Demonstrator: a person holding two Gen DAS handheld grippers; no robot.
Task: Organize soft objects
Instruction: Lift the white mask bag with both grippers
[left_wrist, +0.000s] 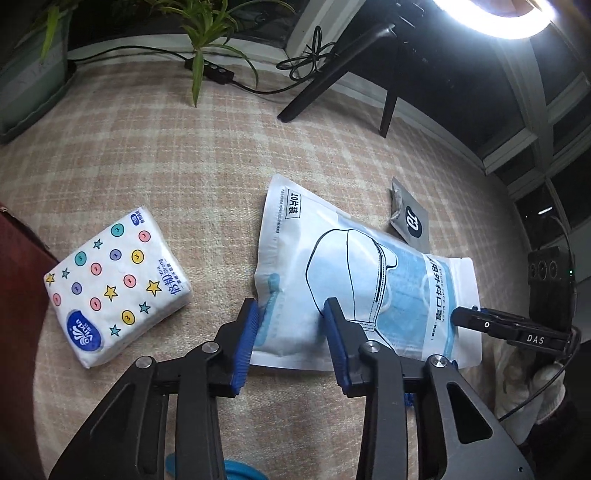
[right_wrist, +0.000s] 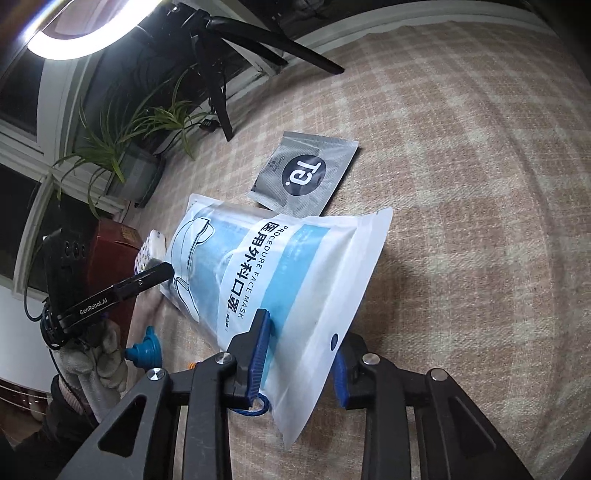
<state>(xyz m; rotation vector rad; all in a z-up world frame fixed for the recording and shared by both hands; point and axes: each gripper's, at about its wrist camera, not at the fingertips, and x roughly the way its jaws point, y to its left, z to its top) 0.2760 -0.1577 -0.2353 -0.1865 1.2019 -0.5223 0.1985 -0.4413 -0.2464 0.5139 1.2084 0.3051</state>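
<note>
While your left gripper (left_wrist: 290, 314) and right gripper (right_wrist: 301, 334) clamp opposite ends of the face mask pack (left_wrist: 354, 280) on the checked cloth (left_wrist: 166, 147), the tissue pack (left_wrist: 114, 284) lies left of it, the grey sachet (right_wrist: 303, 173) just beyond.

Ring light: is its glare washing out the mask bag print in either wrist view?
Left wrist view: ring light blown out at the top edge, mask bag evenly lit and legible. Right wrist view: print sharp, no glare; fisheye bends the checked cloth.
</note>
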